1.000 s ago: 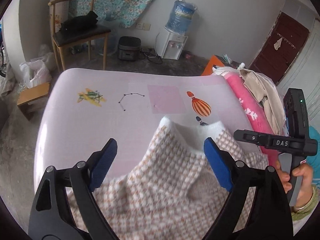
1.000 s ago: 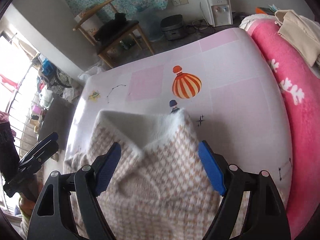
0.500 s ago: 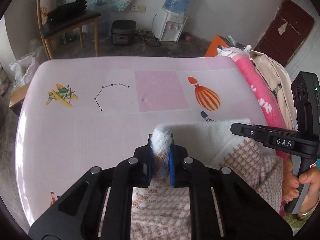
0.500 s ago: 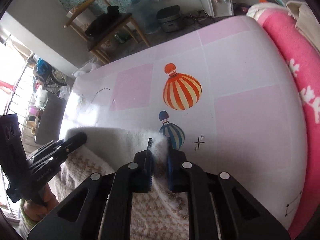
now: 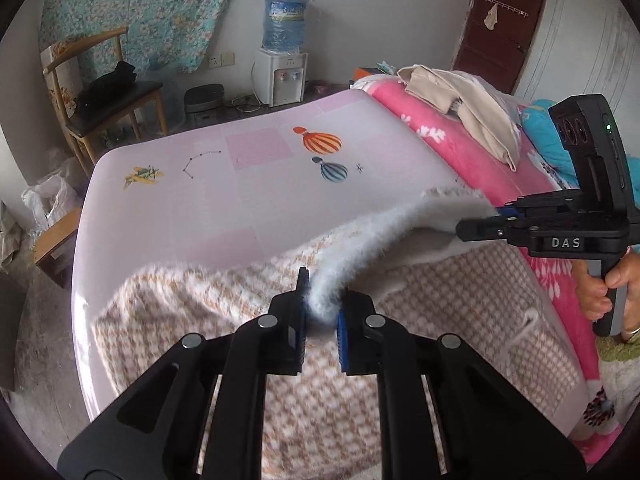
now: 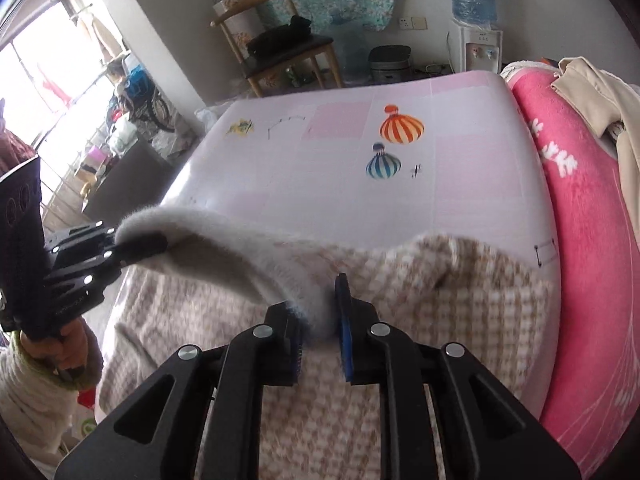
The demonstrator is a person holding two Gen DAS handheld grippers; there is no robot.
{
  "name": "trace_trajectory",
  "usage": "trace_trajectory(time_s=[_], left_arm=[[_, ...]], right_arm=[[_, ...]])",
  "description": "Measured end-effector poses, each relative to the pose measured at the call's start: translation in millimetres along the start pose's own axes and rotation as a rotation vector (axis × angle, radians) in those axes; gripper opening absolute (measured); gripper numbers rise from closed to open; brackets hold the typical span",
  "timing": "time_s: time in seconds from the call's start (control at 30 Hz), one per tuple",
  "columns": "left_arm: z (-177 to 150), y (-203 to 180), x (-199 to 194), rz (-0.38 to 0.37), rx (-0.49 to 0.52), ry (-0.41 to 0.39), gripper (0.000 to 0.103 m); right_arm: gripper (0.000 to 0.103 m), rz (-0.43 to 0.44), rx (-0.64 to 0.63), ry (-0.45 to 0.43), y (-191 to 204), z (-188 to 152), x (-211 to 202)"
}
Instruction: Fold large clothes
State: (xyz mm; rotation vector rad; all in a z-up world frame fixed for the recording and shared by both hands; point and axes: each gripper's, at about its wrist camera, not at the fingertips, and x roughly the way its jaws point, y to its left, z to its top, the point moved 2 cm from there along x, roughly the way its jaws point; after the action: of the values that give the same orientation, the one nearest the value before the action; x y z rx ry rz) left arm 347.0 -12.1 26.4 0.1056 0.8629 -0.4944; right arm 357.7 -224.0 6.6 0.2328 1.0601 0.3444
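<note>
Both my claws, wide apart a second ago, now grasp the sweater's fuzzy white edge [image 5: 360, 248]: left gripper [image 5: 322, 320] clenched at lower centre, right gripper [image 6: 322, 320] easing its jaws, fabric between them; the fold has begun.

Left gripper [image 5: 322, 326]: black linked arms behind the jaws, silver round screws at each joint, blue pads on the inner faces.
Right gripper [image 6: 320, 330]: same black frame, silver screws, blue pads; side plate behind the jaws lettered "DAS", block above it with a green light.
Sleeve [image 6: 24, 396]: cream knit, green cuff, behind the left gripper's handle.
</note>
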Motion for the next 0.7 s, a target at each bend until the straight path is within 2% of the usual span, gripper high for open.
trace_trajectory(time_s=[0.07,0.17,0.27,0.37,0.53,0.57,0.7], left_arm=[[-17,-4,-1,0.001,-0.001,0.008,0.011],[-30,-7,2,0.012,0.006,0.01,0.012],[-35,-9,7,0.024,0.009,0.009,0.012],[-40,-8,10,0.031,0.002,0.027,0.013],[-56,5,-7,0.03,-0.039,0.038,0.022],[-60,10,-14,0.009,-0.058,0.032,0.022],[-60,34,-32,-0.032,-0.147,0.001,0.022]], right_arm=[[0.022,0.057,0.036,-0.012,-4,-9,-15],[0.023,0.181,0.093,-0.113,-6,4,-45],[0.023,0.179,0.073,-0.154,7,31,-45],[0.023,0.186,0.047,-0.064,21,42,-5],[0.023,0.185,0.092,0.131,17,3,66],[0.023,0.196,0.106,0.148,14,-7,74],[0.023,0.258,0.139,0.109,7,-21,72]])
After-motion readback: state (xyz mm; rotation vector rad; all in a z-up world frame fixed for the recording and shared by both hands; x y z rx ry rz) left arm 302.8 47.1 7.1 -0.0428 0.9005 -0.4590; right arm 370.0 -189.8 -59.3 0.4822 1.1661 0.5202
